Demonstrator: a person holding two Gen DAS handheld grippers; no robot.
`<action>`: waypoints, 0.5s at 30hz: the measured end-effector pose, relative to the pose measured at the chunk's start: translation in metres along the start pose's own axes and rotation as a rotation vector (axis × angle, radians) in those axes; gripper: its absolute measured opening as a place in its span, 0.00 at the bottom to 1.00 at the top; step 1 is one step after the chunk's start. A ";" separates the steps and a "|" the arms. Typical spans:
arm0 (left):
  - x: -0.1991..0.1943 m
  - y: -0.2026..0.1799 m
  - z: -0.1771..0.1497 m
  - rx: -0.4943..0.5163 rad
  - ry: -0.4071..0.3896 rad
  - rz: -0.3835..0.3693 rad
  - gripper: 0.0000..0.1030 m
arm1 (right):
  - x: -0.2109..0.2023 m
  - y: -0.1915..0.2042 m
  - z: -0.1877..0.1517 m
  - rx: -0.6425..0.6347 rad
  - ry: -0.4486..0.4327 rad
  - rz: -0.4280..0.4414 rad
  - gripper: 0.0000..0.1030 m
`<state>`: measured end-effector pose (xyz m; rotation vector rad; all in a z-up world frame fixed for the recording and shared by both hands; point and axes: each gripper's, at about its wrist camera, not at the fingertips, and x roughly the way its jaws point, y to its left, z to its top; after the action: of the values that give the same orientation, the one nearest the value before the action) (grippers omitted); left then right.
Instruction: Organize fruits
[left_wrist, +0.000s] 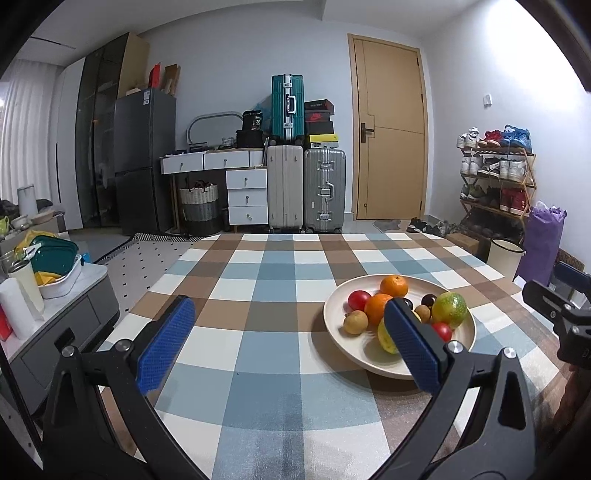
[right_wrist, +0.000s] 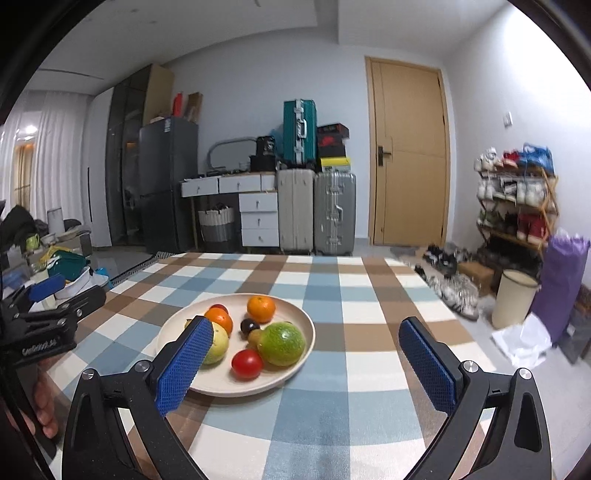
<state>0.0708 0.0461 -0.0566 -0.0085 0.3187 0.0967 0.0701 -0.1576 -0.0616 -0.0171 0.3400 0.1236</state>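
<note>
Checked tablecloth (left_wrist: 258, 354) carries a plate (right_wrist: 295, 354) of fruit; left gripper (left_wrist: 288, 343) and right gripper (right_wrist: 306, 362) both gape empty

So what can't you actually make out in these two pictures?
- Yellow-green fruit: half hidden behind a gripper finger in both views.
- Small dark fruits mid-plate: too small to name.
- Shoes on the rack: blurred in the right view.
- Person: only fingers show, cut off by the edge.
</note>
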 end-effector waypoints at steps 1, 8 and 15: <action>0.000 0.000 0.000 -0.002 0.002 0.000 0.99 | 0.000 -0.001 0.000 0.005 0.000 -0.001 1.00; 0.000 -0.001 -0.001 -0.001 0.001 0.000 0.99 | -0.002 -0.001 0.001 0.005 -0.002 0.000 1.00; 0.000 -0.001 -0.001 -0.001 0.001 0.000 0.99 | -0.002 -0.001 0.001 0.004 -0.002 0.000 1.00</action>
<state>0.0702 0.0448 -0.0573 -0.0094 0.3193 0.0968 0.0689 -0.1589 -0.0606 -0.0131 0.3385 0.1226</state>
